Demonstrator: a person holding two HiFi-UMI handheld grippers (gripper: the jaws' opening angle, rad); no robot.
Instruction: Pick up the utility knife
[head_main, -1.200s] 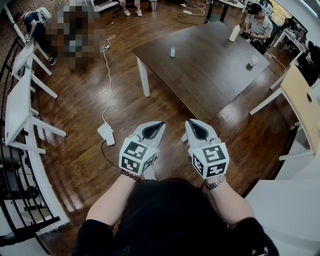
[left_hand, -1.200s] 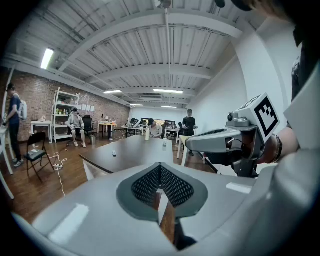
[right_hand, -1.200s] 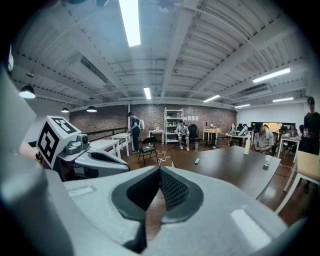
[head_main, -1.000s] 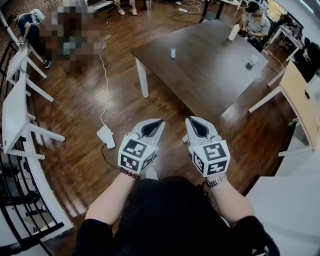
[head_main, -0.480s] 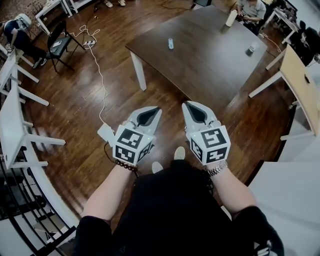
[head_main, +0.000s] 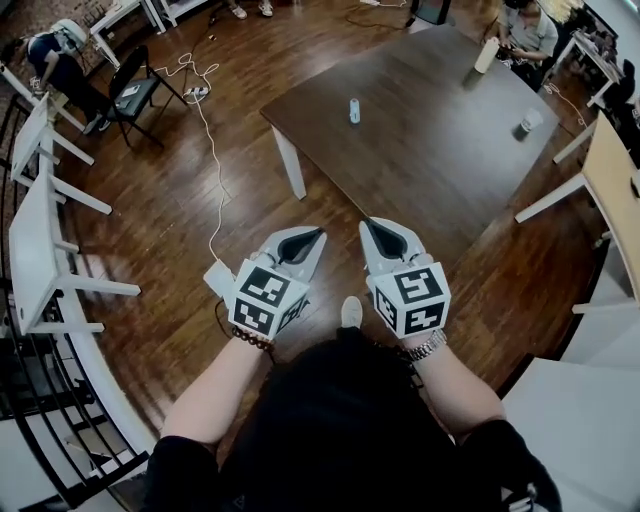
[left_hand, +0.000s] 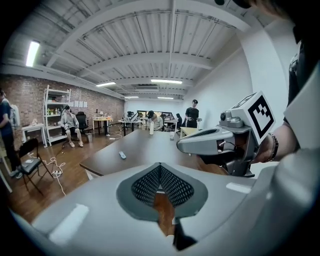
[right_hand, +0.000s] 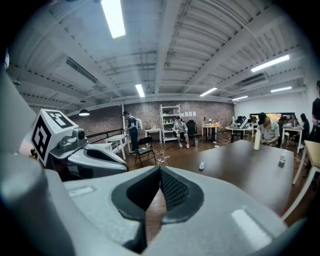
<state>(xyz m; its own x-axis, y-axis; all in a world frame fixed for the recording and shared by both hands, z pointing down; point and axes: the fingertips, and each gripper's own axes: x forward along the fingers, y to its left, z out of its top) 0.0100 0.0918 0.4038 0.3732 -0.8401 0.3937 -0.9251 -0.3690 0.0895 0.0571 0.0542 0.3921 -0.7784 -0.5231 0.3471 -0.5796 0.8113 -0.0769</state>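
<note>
The wooden floor (head_main: 170, 240) carries a dark worktop (head_main: 440, 160) ahead of you. Your left hand-held gripper (head_main: 318, 232) and right hand-held gripper (head_main: 366, 222) are level side by side over the floor, short of the worktop, each with jaws pressed together on nothing. The utility knife (head_main: 353, 110) lies on the worktop towards its far left side, well apart from both.
</note>
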